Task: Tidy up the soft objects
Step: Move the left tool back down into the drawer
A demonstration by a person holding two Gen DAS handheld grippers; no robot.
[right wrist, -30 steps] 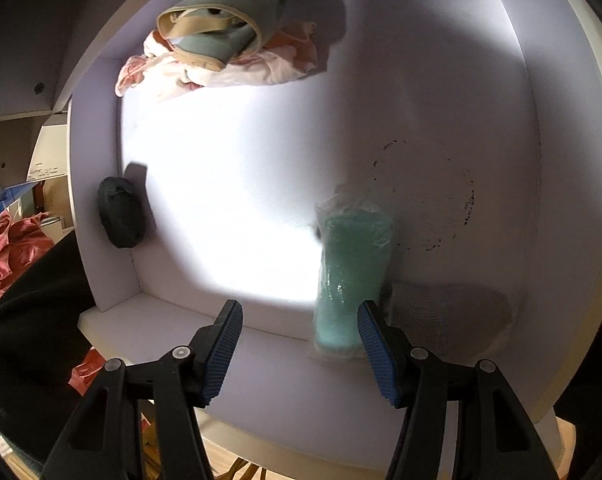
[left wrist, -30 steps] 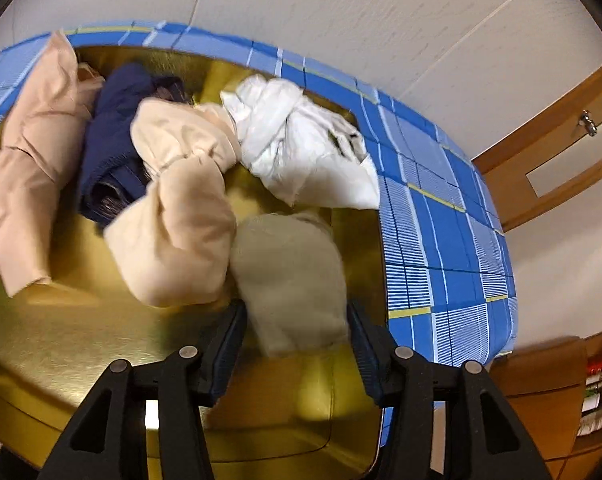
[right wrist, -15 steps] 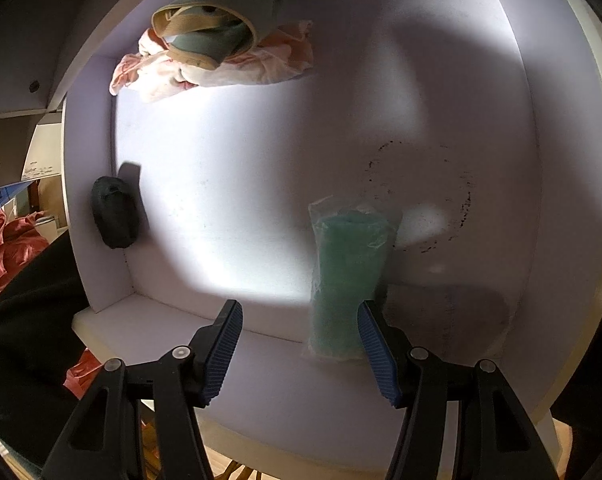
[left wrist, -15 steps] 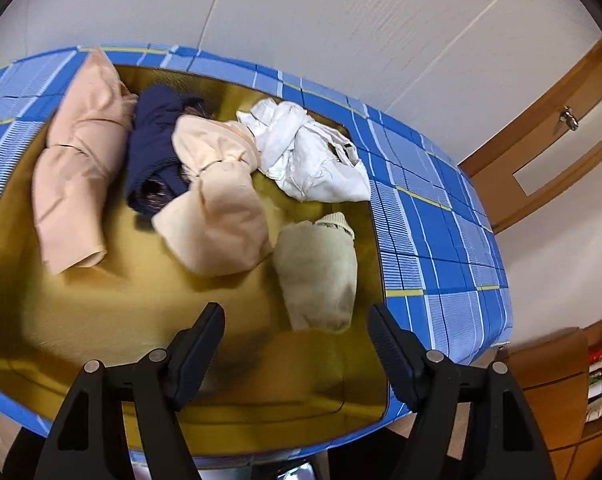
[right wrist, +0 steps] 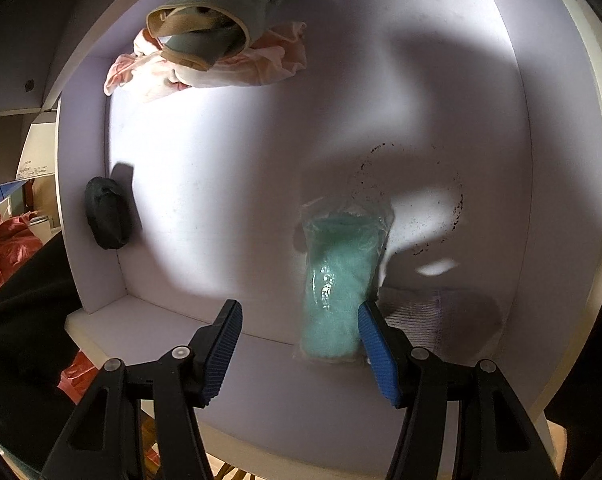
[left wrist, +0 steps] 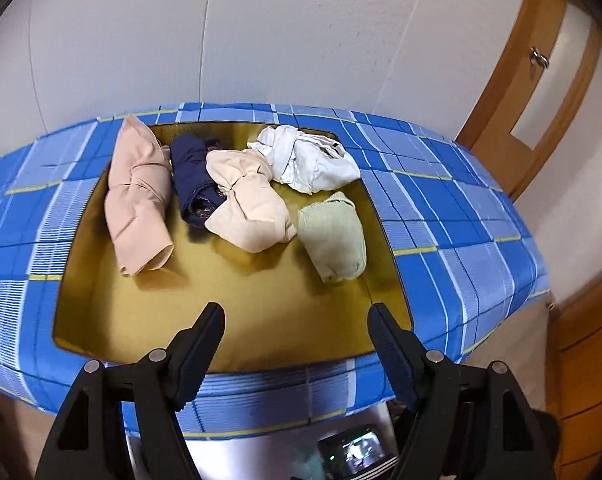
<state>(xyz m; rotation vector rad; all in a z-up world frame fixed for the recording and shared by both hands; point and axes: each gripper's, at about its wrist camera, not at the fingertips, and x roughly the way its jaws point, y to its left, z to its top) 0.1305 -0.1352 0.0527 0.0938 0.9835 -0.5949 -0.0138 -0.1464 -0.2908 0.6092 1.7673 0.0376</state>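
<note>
A gold tray (left wrist: pixel 237 320) on a blue plaid cloth (left wrist: pixel 441 208) holds a pink roll (left wrist: pixel 137 200), a navy roll (left wrist: pixel 193 180), a beige bundle (left wrist: pixel 245 204), a white bundle (left wrist: pixel 305 160) and a pale green roll (left wrist: pixel 333 236). My left gripper (left wrist: pixel 297 316) hangs open over the tray's near edge, well back from the green roll, with nothing between its fingers. My right gripper (right wrist: pixel 299 312) stands open above a white compartment (right wrist: pixel 221 200). A teal cloth in a clear bag (right wrist: pixel 337 280) lies on the floor just inside the right finger, not gripped.
The compartment also holds a black sock roll (right wrist: pixel 107 220), a grey-green cloth (right wrist: pixel 205 36) on pink fabric (right wrist: pixel 261 68), and a grey knit piece (right wrist: pixel 437 316). A wooden door (left wrist: pixel 541 80) stands right of the table. Red fabric (right wrist: pixel 5 248) and a dark sleeve (right wrist: pixel 21 320) lie left.
The left gripper opened off the pale green roll, left it on the tray, and pulled back and up. The right gripper stayed put; only the shadows in the compartment shifted.
</note>
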